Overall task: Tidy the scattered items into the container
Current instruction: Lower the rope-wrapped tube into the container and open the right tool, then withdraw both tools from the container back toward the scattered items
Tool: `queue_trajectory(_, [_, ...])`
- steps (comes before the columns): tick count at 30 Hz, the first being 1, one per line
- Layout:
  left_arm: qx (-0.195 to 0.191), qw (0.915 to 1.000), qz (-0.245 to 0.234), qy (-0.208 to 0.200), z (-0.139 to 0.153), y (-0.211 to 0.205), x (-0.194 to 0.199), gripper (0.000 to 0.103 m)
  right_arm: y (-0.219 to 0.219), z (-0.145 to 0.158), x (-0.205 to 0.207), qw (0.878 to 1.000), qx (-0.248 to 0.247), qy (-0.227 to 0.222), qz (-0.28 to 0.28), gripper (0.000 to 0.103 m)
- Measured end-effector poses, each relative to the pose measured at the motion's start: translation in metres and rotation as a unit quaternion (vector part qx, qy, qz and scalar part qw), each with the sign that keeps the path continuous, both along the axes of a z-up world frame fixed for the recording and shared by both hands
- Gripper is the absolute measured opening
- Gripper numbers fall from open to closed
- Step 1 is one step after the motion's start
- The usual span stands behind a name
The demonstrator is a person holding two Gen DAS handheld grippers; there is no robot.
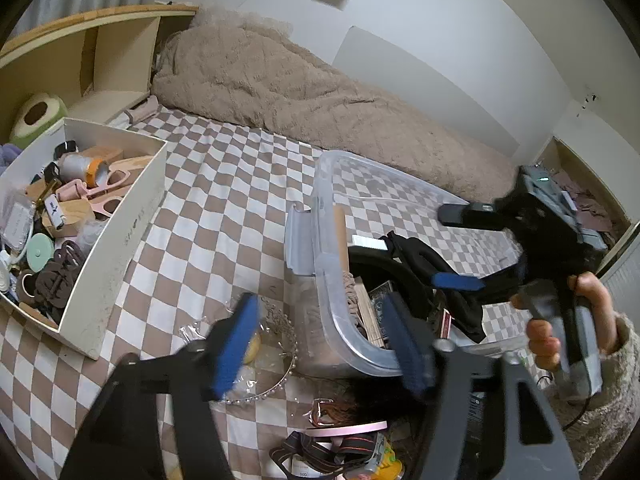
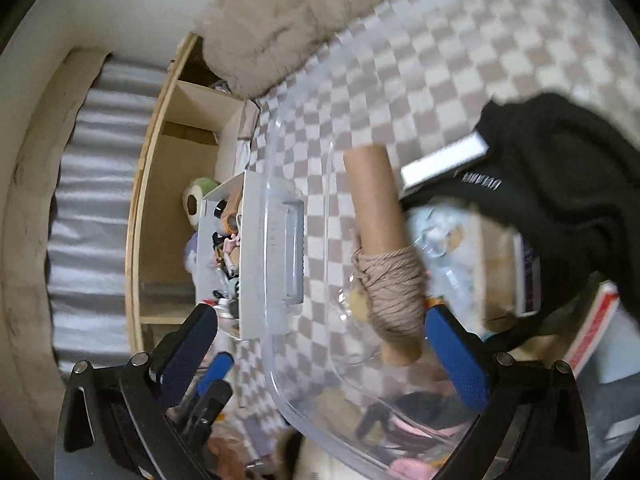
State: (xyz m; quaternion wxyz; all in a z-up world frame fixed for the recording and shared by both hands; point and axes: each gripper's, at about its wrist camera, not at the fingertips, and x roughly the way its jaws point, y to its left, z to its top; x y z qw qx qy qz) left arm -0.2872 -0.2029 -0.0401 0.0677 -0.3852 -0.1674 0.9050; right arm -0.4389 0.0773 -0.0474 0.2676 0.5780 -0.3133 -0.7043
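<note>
One cardboard tube (image 2: 376,208), wound with beige twine at its lower end, lies inside the clear plastic container (image 2: 296,400), propped against the wall; its long axis runs steeply, bare end up and away, wound end down toward the right wrist camera. Beside it in the container rests a black garment (image 2: 560,168) over a white box. The right gripper (image 2: 320,348) is released, jaws spread wide, with nothing pressed between the pads. The left gripper (image 1: 320,344) is likewise unclenched and empty, straddling the container's near rim. A pearl tiara (image 1: 276,364) lies on the checkered sheet (image 1: 224,184) just outside; a white box of oddments (image 1: 116,248) stands well apart.
</note>
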Motion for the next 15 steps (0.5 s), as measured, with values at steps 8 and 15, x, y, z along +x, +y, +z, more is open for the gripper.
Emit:
queue_trajectory(8, [-0.011,0.9992,0.028,0.027,0.006,0.005,0.016,0.103,0.025,0.036,0.036,0.991,0.067,0.112,-0.017,0.103])
queue_trajectory(15, [-0.027,0.9989,0.022,0.033,0.011,0.022,0.027,0.103,0.047,0.049,0.073,0.976,0.119,0.177,-0.035,0.103])
